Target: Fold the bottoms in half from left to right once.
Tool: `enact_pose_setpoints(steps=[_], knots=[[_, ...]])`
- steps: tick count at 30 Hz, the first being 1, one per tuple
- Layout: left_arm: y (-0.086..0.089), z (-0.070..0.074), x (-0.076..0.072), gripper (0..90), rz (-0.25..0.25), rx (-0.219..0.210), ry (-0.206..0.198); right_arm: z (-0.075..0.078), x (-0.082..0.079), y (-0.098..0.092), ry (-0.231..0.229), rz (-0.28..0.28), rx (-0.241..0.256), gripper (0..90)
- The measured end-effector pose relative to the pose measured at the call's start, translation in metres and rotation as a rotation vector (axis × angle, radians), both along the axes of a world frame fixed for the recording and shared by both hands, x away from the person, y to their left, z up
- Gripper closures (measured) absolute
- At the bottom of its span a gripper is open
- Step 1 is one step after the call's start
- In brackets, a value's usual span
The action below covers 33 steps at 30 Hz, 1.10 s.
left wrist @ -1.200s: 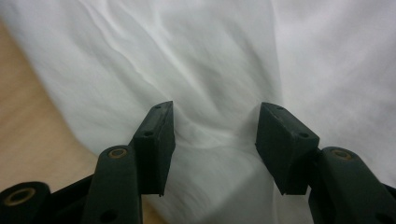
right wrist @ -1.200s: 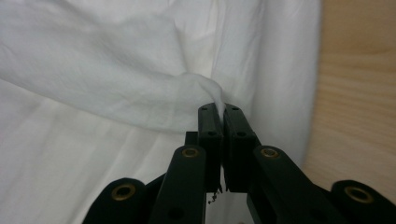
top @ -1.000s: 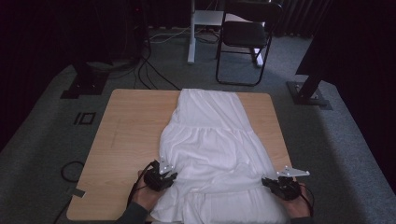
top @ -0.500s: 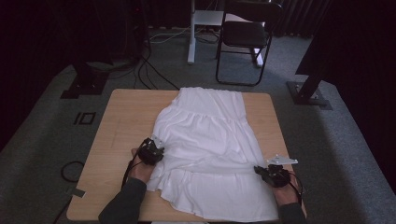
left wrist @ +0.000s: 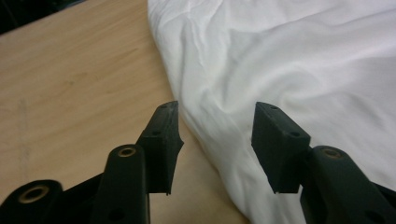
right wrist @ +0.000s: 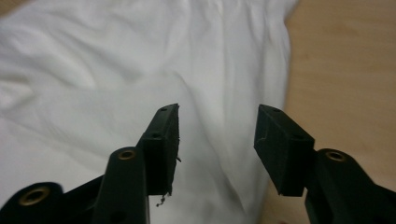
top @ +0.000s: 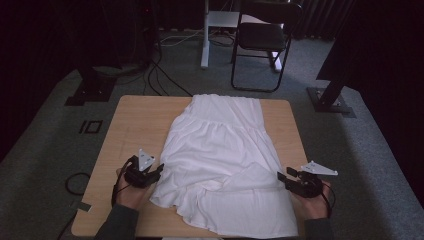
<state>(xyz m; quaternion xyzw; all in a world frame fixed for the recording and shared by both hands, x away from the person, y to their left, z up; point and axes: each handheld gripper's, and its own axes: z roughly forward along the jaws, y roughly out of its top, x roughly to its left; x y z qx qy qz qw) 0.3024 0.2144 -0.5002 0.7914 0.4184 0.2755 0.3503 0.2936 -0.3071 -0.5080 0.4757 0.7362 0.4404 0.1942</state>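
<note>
A white dress (top: 225, 165) lies spread along the middle of the wooden table (top: 135, 125), its narrow top near the far edge and its wide, rumpled hem at the near edge. The left gripper (top: 156, 171) sits just beside the dress's left edge, jaws released and empty. The right gripper (top: 283, 180) is at the right edge of the hem, jaws likewise apart, holding nothing.
</note>
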Motion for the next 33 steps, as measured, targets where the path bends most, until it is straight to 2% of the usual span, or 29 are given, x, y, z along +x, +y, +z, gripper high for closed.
enact_pose_setpoints(steps=[3, 4, 5, 6, 9, 12, 13, 14, 15, 16, 17, 18, 19, 20, 21, 22, 24, 25, 26, 27, 28, 29, 30, 33], knots=[[0.004, -0.006, -0.013, 48.1, -0.037, -0.032, 0.015, 0.002, 0.013, 0.017, 0.02, 0.039, -0.012, 42.4], [0.005, -0.009, -0.018, 47.0, -0.035, -0.022, 0.02, -0.001, 0.02, 0.023, 0.036, 0.058, -0.027, 39.7], [0.006, -0.012, -0.023, 45.8, -0.027, -0.007, 0.03, -0.005, 0.026, 0.03, 0.06, 0.067, -0.042, 38.3], [0.009, -0.016, -0.028, 45.0, -0.019, -0.01, 0.033, -0.01, 0.033, 0.036, 0.088, 0.073, -0.06, 35.5], [0.016, -0.026, -0.04, 40.4, -0.027, -0.038, 0.072, -0.025, 0.05, 0.05, 0.14, 0.082, -0.078, 28.4], [0.019, -0.034, -0.049, 36.9, -0.061, -0.061, 0.111, -0.035, 0.06, 0.055, 0.201, 0.078, -0.09, 27.5], [0.019, -0.034, -0.049, 36.7, -0.061, -0.061, 0.111, -0.038, 0.061, 0.056, 0.209, 0.075, -0.097, 29.6], [0.016, -0.04, -0.052, 35.6, -0.073, -0.028, 0.134, -0.039, 0.06, 0.055, 0.219, 0.078, -0.088, 34.6], [0.014, -0.044, -0.052, 35.2, -0.079, -0.023, 0.149, -0.04, 0.059, 0.054, 0.223, 0.088, -0.075, 41.9], [0.012, -0.046, -0.051, 35.3, -0.083, -0.008, 0.162, -0.039, 0.057, 0.053, 0.224, 0.099, -0.064, 55.7], [0.012, -0.046, -0.051, 35.7, -0.083, -0.008, 0.162, -0.039, 0.057, 0.053, 0.224, 0.099, -0.064, 55.7], [0.009, -0.05, -0.049, 35.7, -0.077, 0.023, 0.173, -0.038, 0.054, 0.051, 0.217, 0.119, -0.059, 66.0], [0.008, -0.051, -0.048, 44.9, -0.082, 0.034, 0.179, -0.034, 0.047, 0.049, 0.198, 0.141, -0.058, 75.8], [0.012, -0.048, -0.047, 77.9, -0.105, 0.0, 0.196, -0.027, 0.037, 0.043, 0.172, 0.147, -0.046, 84.9], [0.012, -0.048, -0.047, 83.2, -0.105, 0.0, 0.196, -0.027, 0.037, 0.043, 0.172, 0.147, -0.046, 84.9], [0.018, -0.044, -0.048, 86.7, -0.084, -0.029, 0.173, -0.02, 0.021, 0.034, 0.126, 0.149, -0.022, 88.2], [0.024, -0.037, -0.053, 87.3, -0.07, -0.067, 0.13, -0.013, 0.005, 0.023, 0.088, 0.145, 0.0, 88.8], [0.024, -0.037, -0.053, 87.3, -0.07, -0.067, 0.13, -0.013, 0.005, 0.023, 0.088, 0.145, 0.0, 88.8], [0.03, -0.028, -0.058, 87.3, -0.058, -0.088, 0.087, -0.006, -0.019, 0.006, 0.048, 0.141, 0.038, 88.9], [0.033, -0.024, -0.06, 87.3, -0.056, -0.095, 0.071, -0.004, -0.027, -0.001, 0.035, 0.137, 0.047, 88.9], [0.033, -0.024, -0.06, 87.3, -0.056, -0.095, 0.071, -0.001, -0.037, -0.009, 0.015, 0.131, 0.056, 89.0], [0.037, -0.016, -0.065, 87.2, -0.074, -0.133, 0.05, 0.001, -0.047, -0.017, -0.002, 0.127, 0.064, 89.1], [0.038, -0.013, -0.067, 87.2, -0.08, -0.15, 0.04, 0.002, -0.057, -0.025, -0.015, 0.128, 0.082, 89.1], [0.036, -0.008, -0.075, 86.4, -0.121, -0.174, 0.031, 0.0, -0.082, -0.04, -0.043, 0.137, 0.104, 89.0]])
